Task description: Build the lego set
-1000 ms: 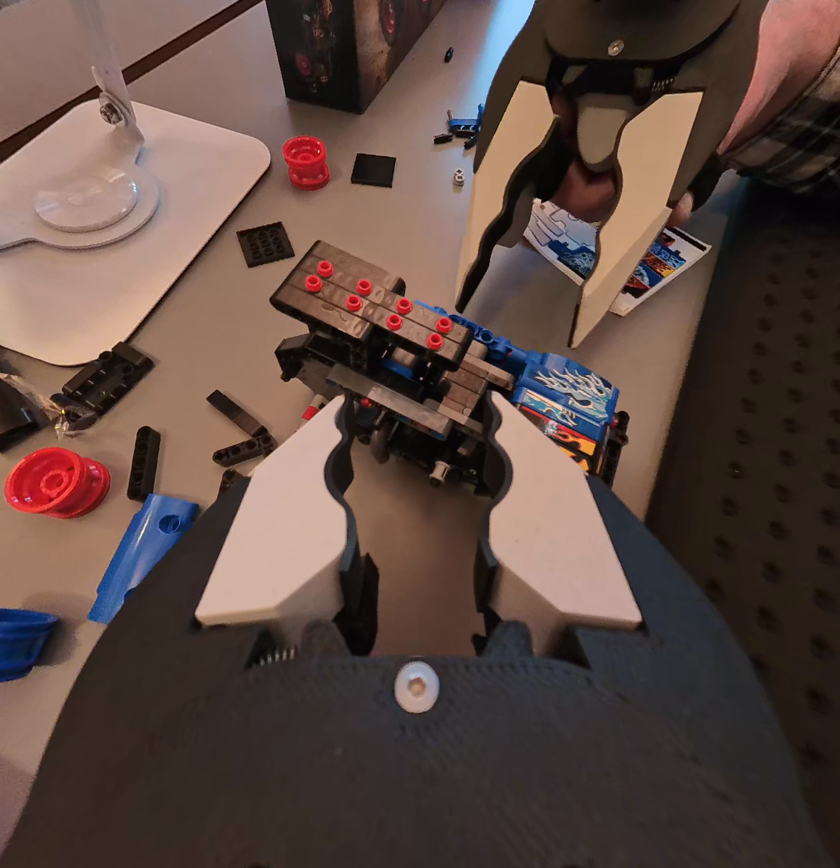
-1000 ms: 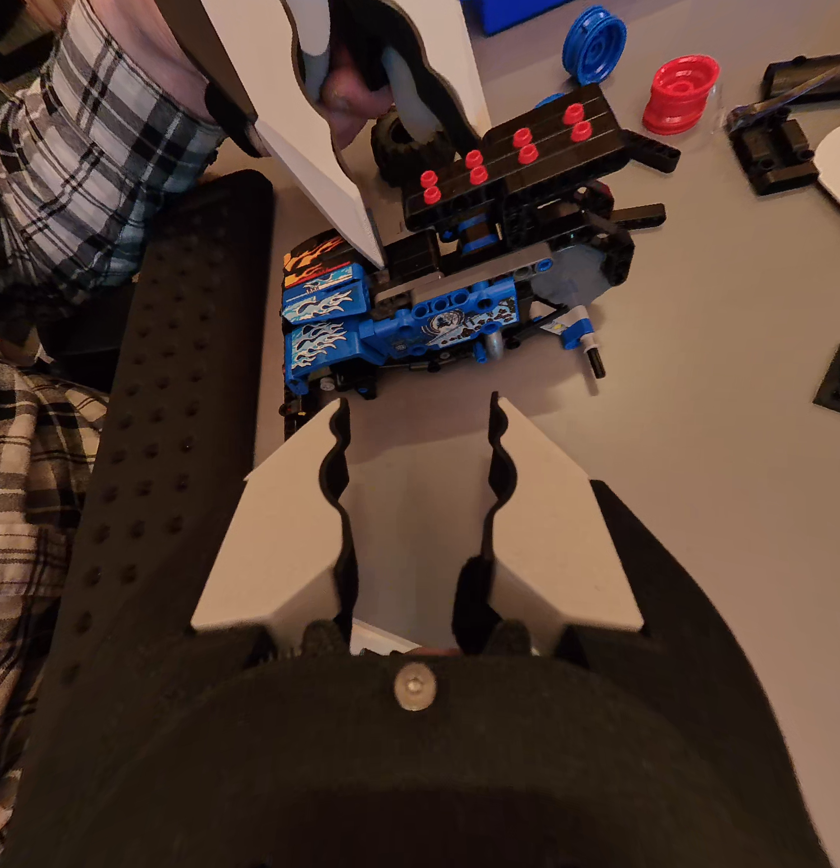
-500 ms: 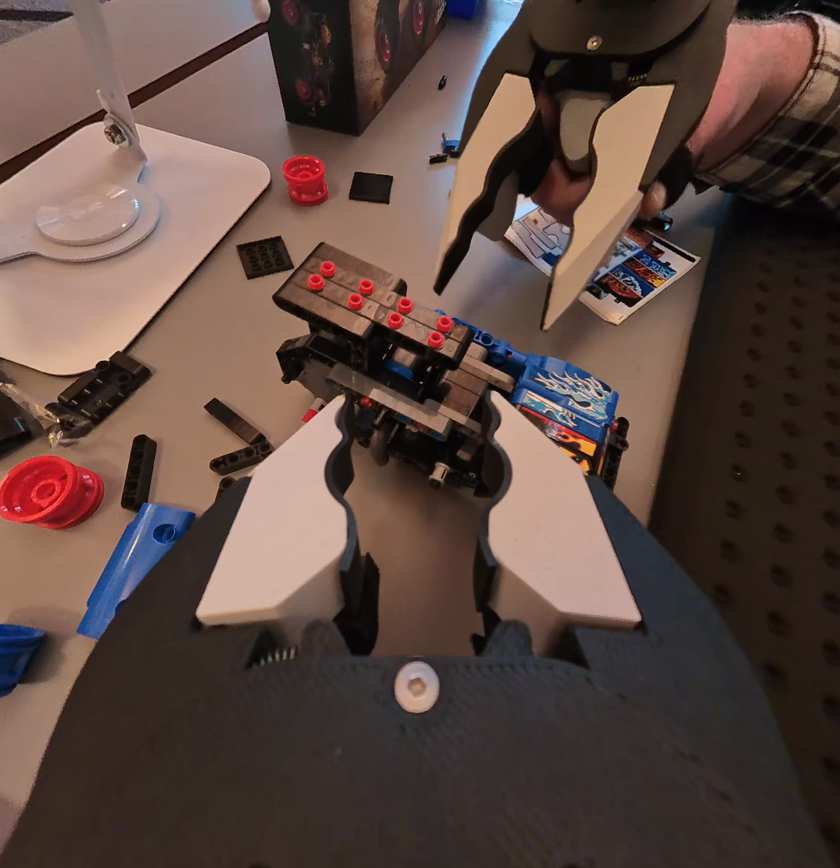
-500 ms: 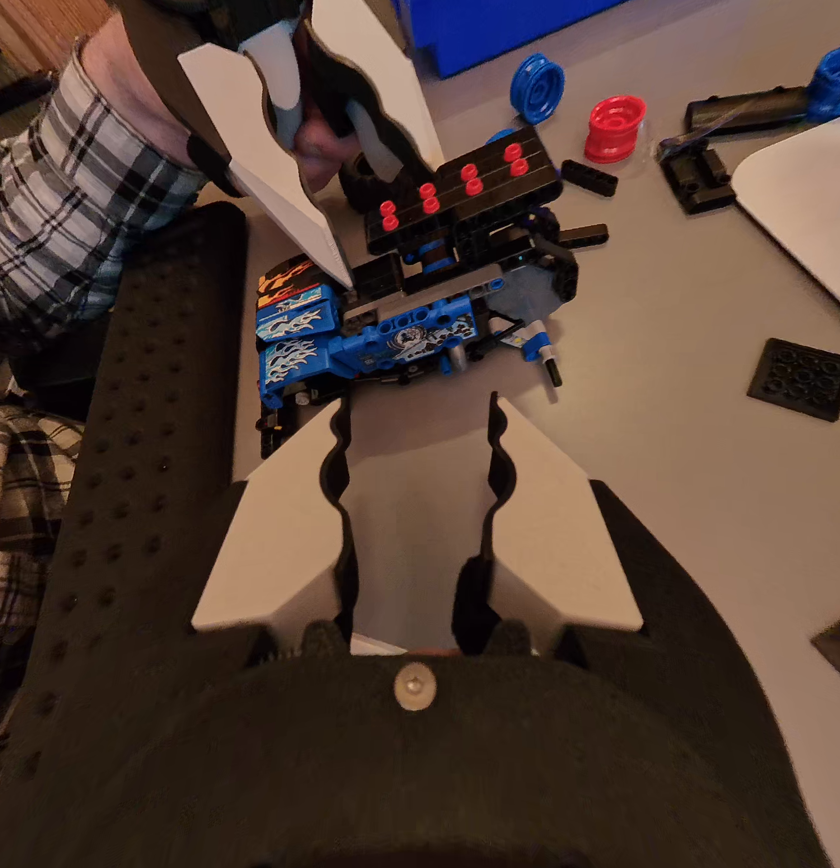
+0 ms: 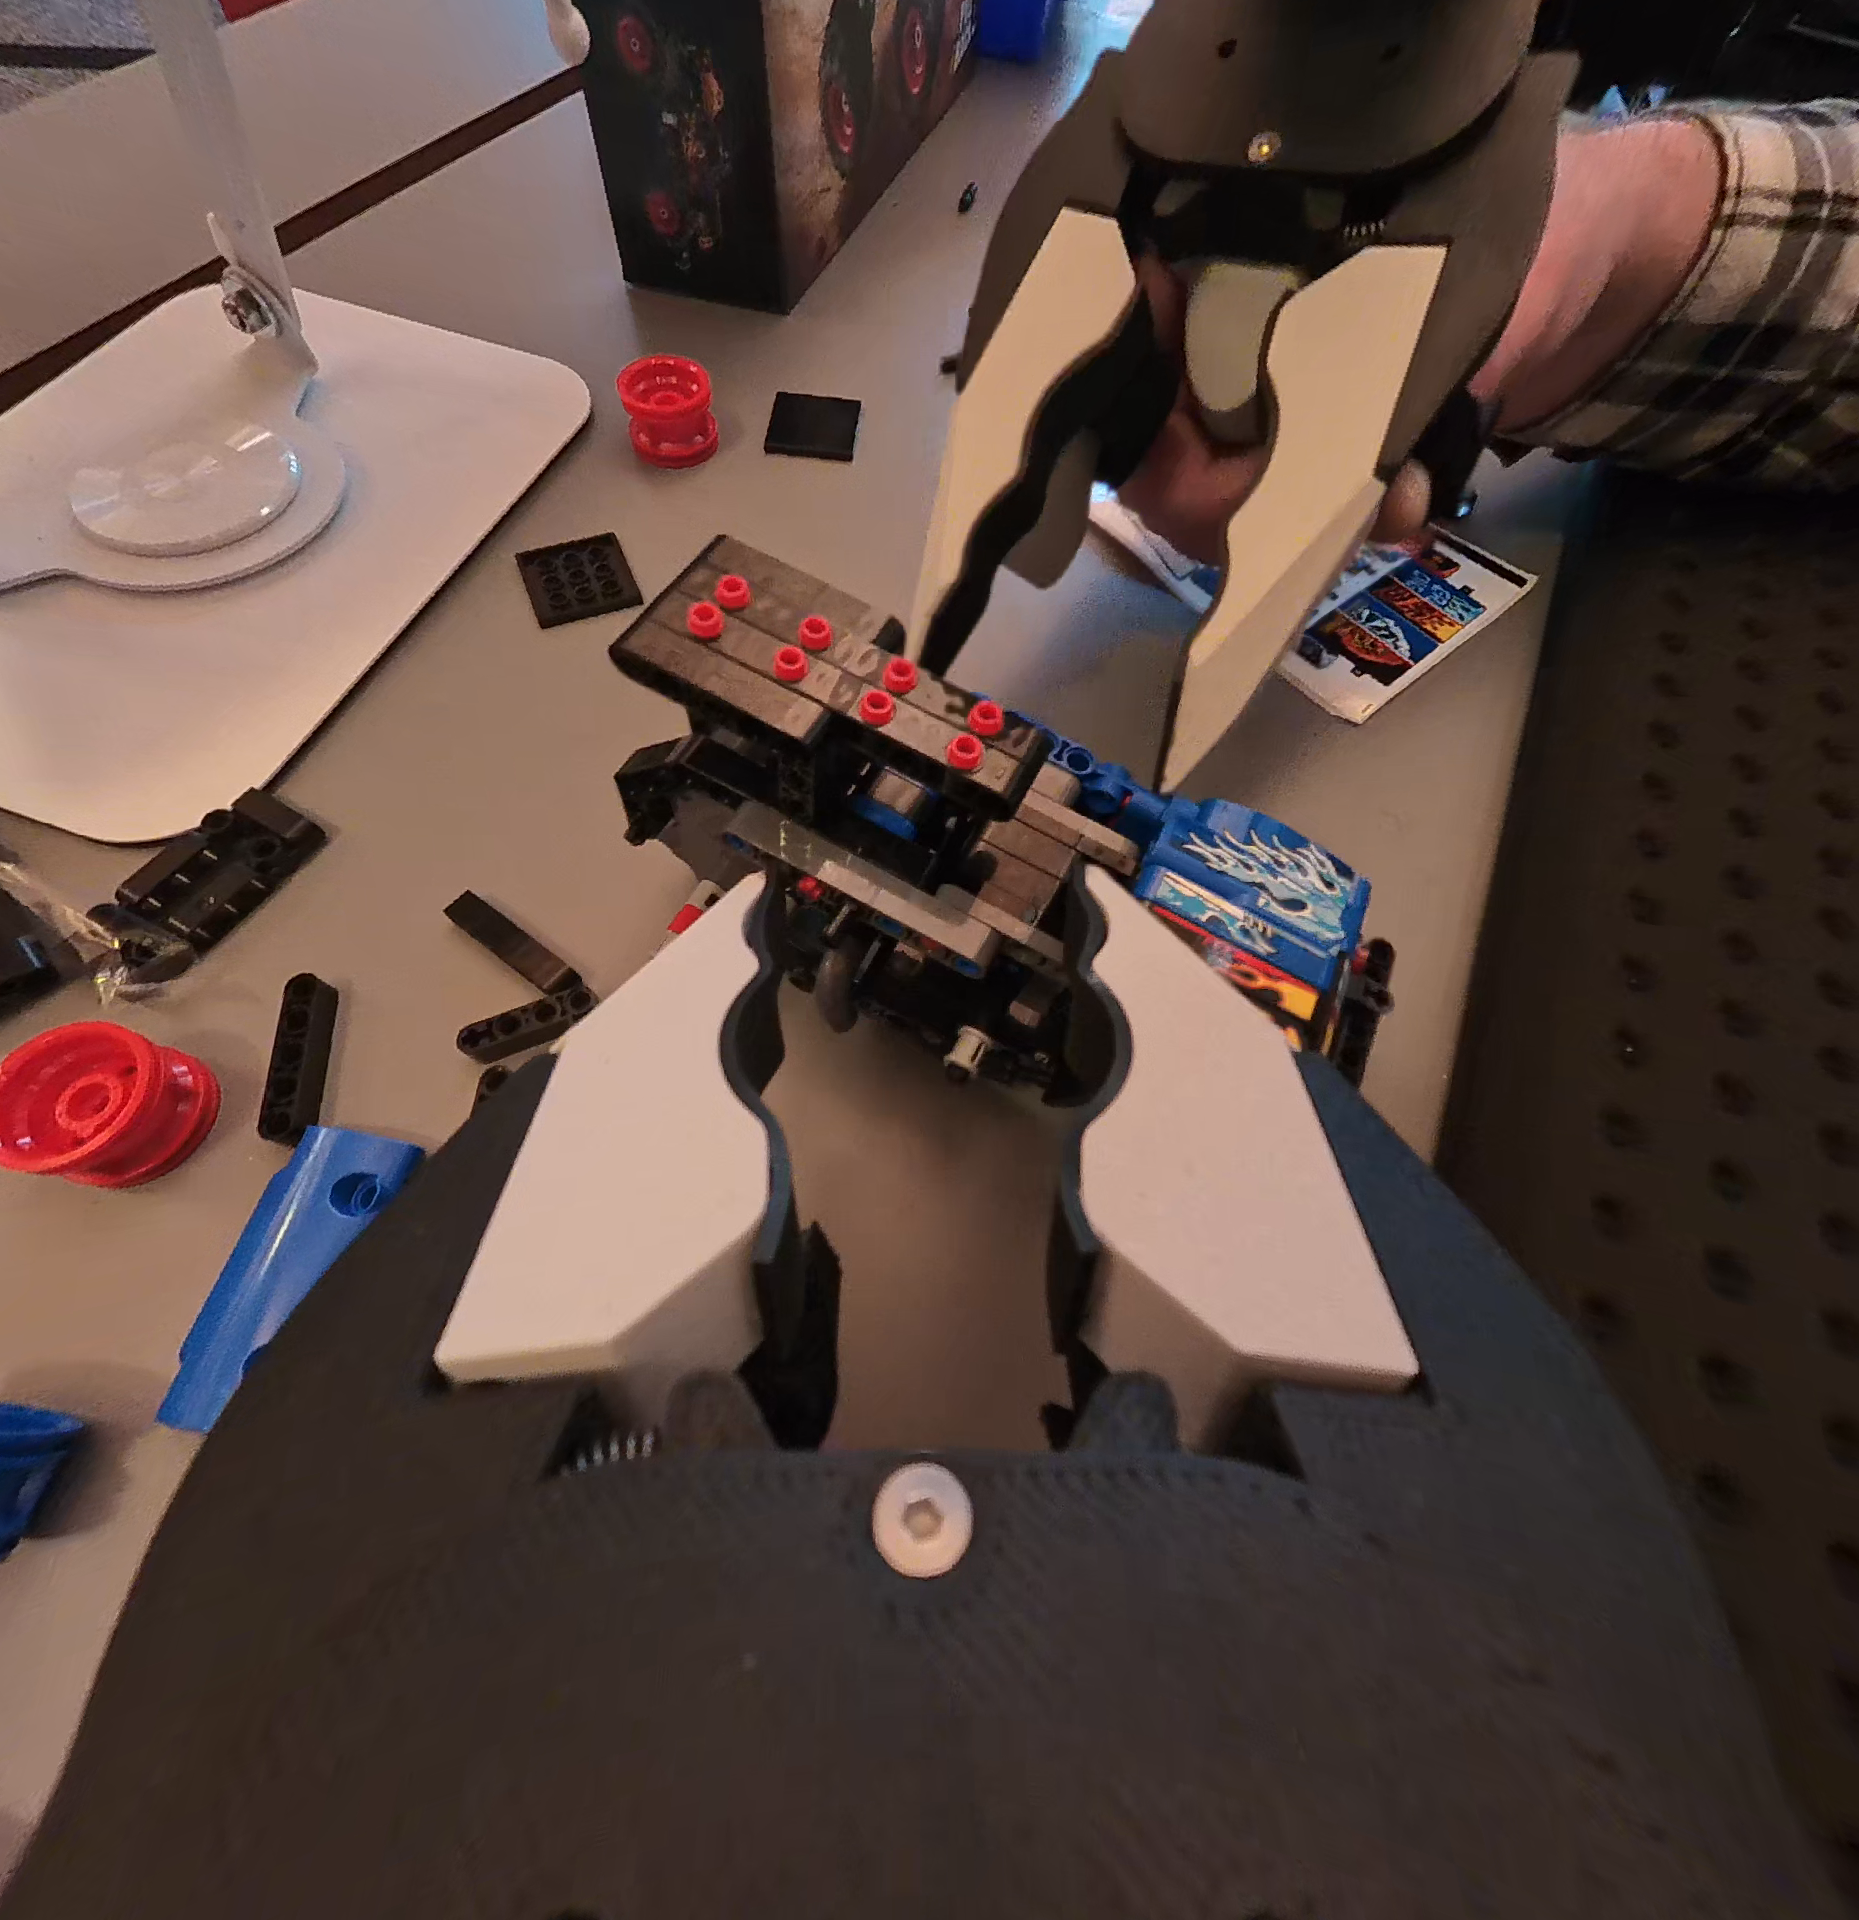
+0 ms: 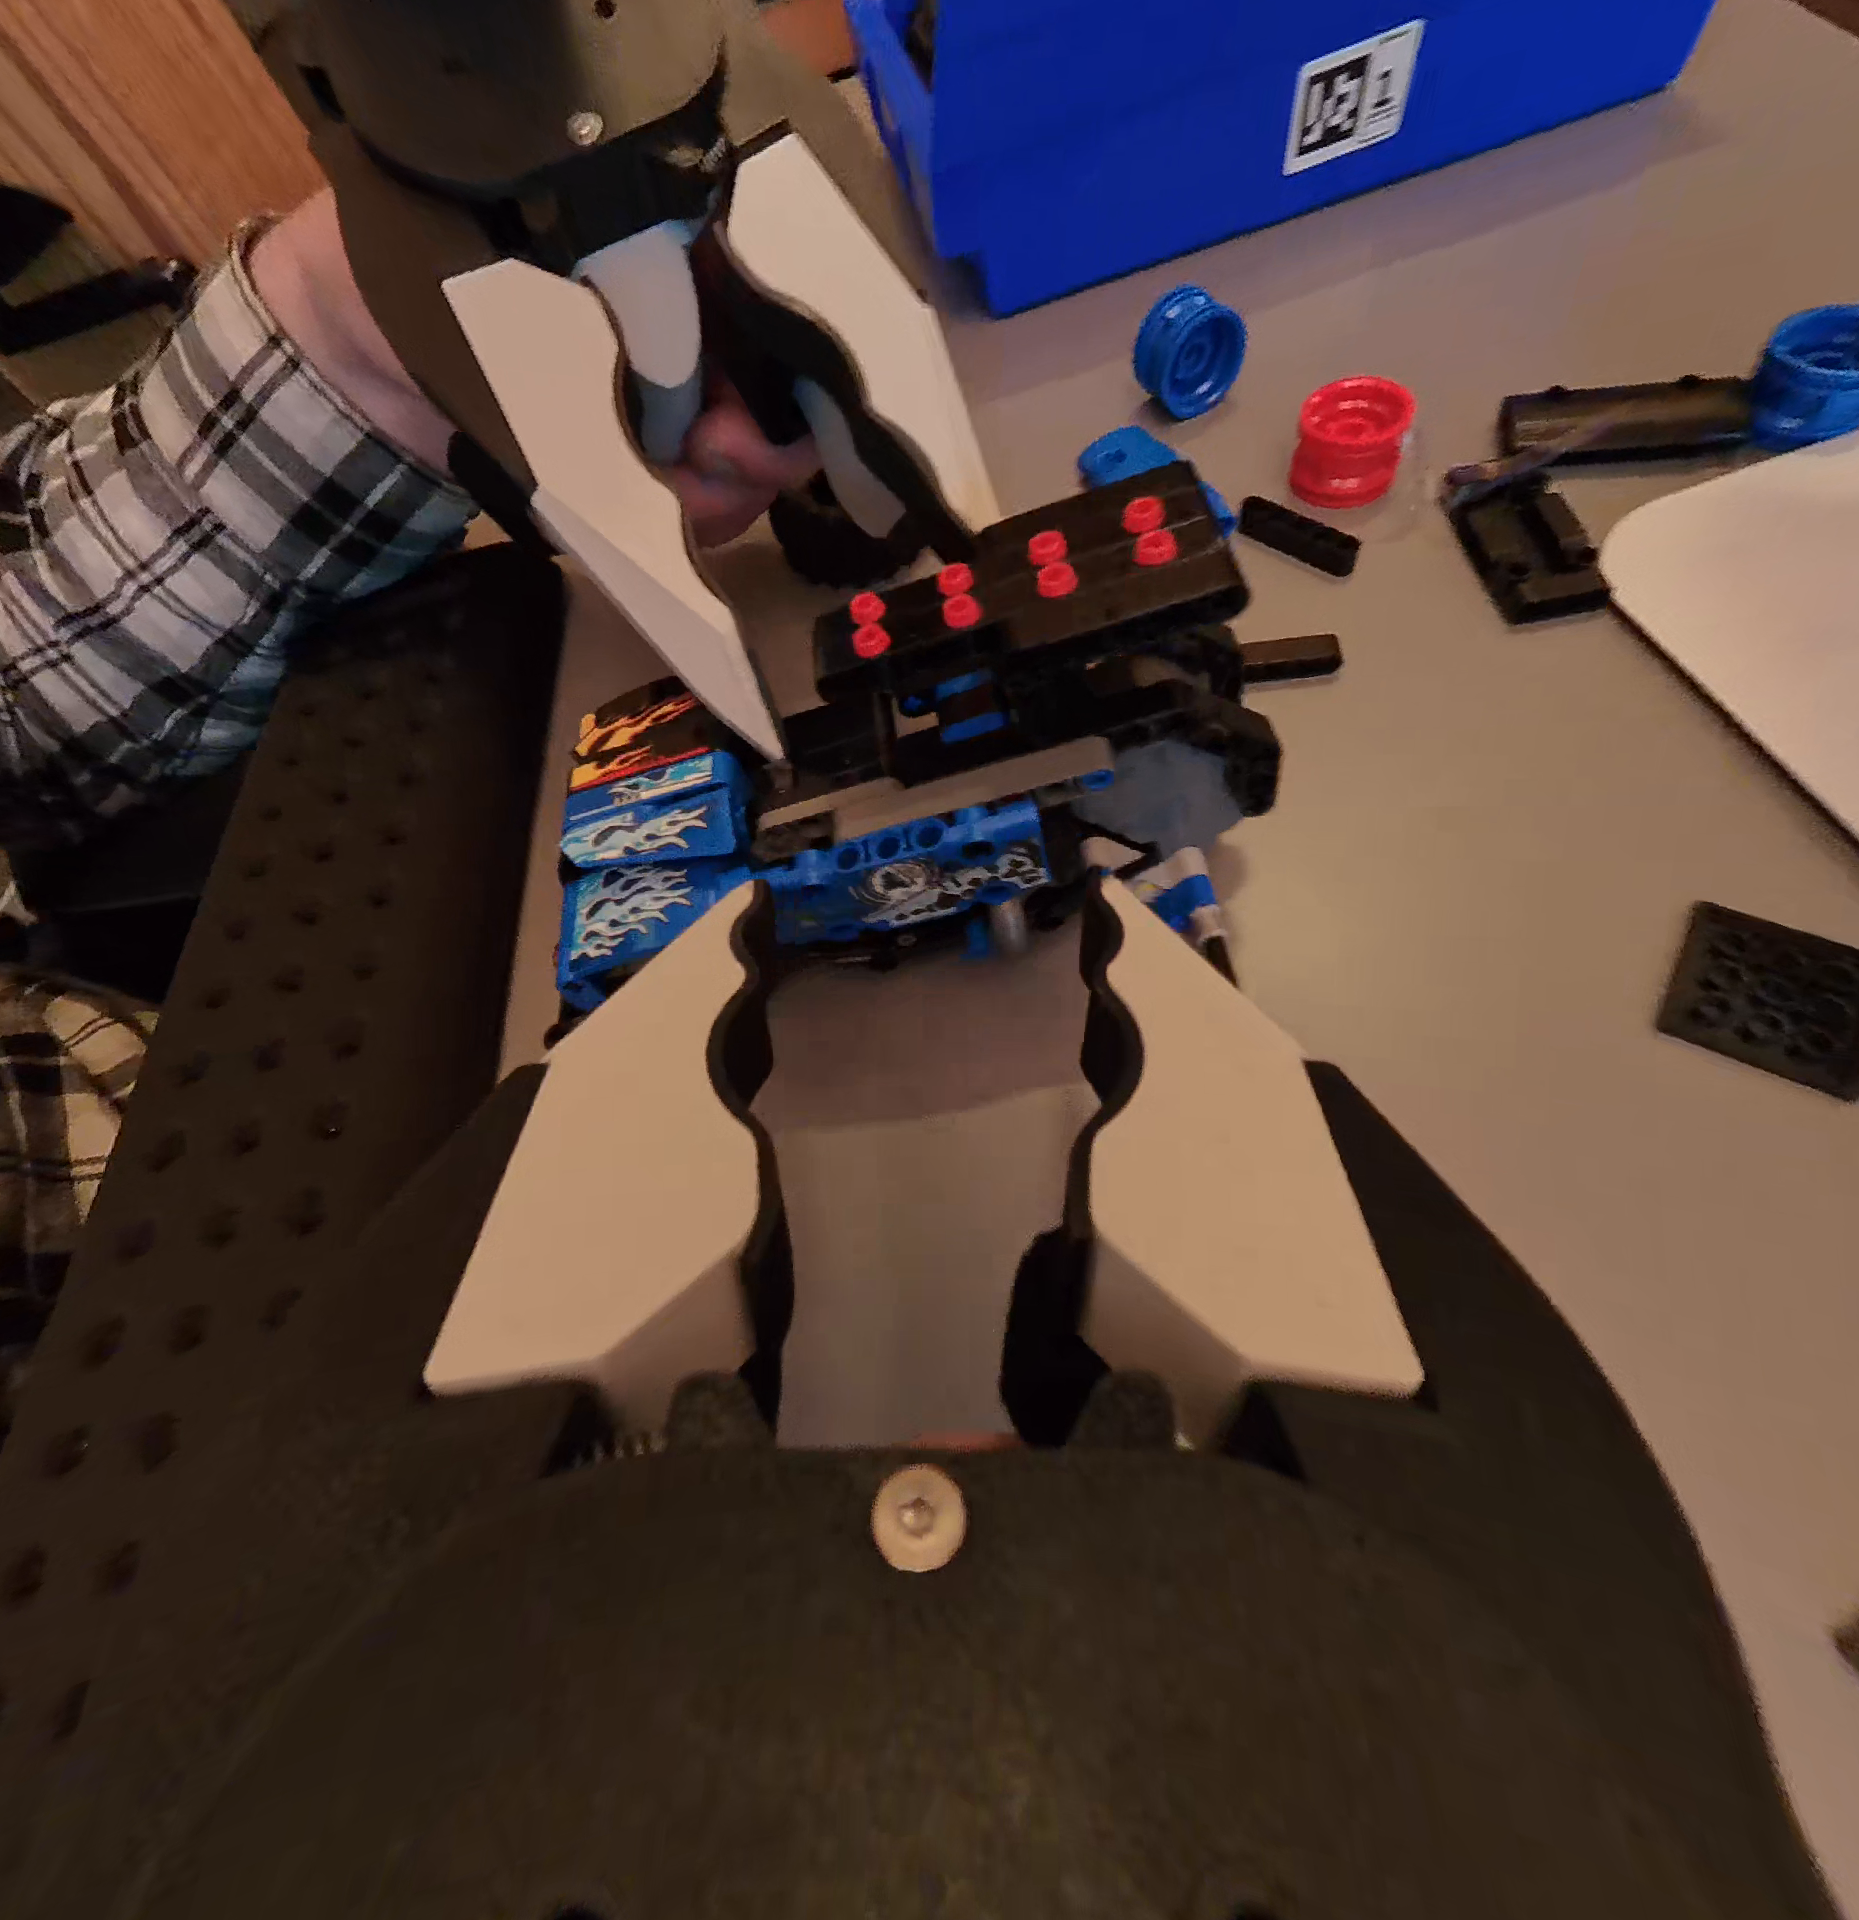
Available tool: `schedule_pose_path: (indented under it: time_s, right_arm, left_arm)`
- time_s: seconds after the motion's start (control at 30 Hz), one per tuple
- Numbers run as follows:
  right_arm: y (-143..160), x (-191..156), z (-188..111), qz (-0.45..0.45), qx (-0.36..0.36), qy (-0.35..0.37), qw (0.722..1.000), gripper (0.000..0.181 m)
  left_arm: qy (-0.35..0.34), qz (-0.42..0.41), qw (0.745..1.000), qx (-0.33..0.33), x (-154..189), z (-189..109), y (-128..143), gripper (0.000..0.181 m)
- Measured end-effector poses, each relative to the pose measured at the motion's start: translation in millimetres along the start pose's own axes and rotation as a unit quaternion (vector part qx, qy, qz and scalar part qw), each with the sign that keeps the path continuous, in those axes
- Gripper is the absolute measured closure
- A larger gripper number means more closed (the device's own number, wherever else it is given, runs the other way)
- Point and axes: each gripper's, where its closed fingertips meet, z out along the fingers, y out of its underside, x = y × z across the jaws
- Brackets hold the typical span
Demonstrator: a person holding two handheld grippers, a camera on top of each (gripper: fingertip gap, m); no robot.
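On the grey surface, seen from the left wrist view, the half-built lego vehicle lies near the front edge, its black top plate carrying 8 red studs. The left tongs stand wide open with their tips on either side of the model's near end, clamping nothing. Beyond the model hang the right tongs, also spread and empty, with 1 tip just over the black plate. Only this view shows 2 red wheel hubs, the dark set box, a white stand base, a blue panel piece, a sticker sheet and 2 black square plates.

From the right wrist view, the right tongs gape open just before the model's blue flame-printed side, gripping nothing. The left tongs come in from above, 1 tip touching the vehicle behind the studded plate. Only here appear a blue bin, 2 blue wheel hubs, and 1 red hub. A black perforated mat borders the surface on the left.
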Motion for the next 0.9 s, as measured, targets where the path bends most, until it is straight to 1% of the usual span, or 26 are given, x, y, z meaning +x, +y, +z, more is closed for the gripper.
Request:
schedule_pose_path:
  time_s: [0.03,0.2,0.27,0.37,0.5,0.57,0.63,0.7,0.77,0.9]
  right_arm:
    - [0.6,-2.2,1.7,-0.003,-0.002,-0.003,1.000,0.126]
    - [0.8,-4.2,0.9,-0.009,0.004,-0.008,1.000,0.127]
    - [1.3,-7.2,0.7,-0.012,0.005,-0.017,1.000,0.120]
    - [0.9,-6.4,1.2,-0.009,0.007,-0.014,1.000,0.117]
    - [3.9,-4.1,3.2,0.040,-0.003,-0.023,0.999,0.112]
    - [5.5,-6.5,4.6,0.071,-0.001,-0.041,0.997,0.115]
    - [4.4,-5.6,5.8,0.075,0.007,-0.043,0.996,0.113]
    - [-1.6,-5.6,7.3,0.068,0.025,-0.043,0.996,0.107]
    - [-2.9,-10.9,11.0,0.064,0.024,-0.058,0.996,0.112]
    - [-2.5,-10.0,9.9,0.063,0.022,-0.052,0.996,0.115]
  left_arm:
    - [0.000,-0.001,1.000,0.000,-0.2,-0.3,0.1,0.129]
    - [0.008,-0.007,1.000,0.003,0.5,0.3,0.6,0.130]
    - [0.009,-0.007,1.000,0.004,0.5,0.3,0.5,0.130]
    - [0.008,-0.006,1.000,0.003,0.6,0.2,0.5,0.130]
    - [0.007,-0.006,1.000,0.003,0.7,0.4,0.4,0.130]
    - [0.008,-0.006,1.000,0.003,0.8,0.6,0.3,0.130]
    - [0.008,-0.007,1.000,0.004,0.6,0.7,0.4,0.130]
    - [0.014,-0.006,1.000,0.004,2.7,1.6,0.1,0.130]
    - [0.015,-0.002,1.000,0.001,4.3,2.5,-0.2,0.130]
    - [0.014,-0.003,1.000,0.004,4.7,2.6,-0.6,0.130]
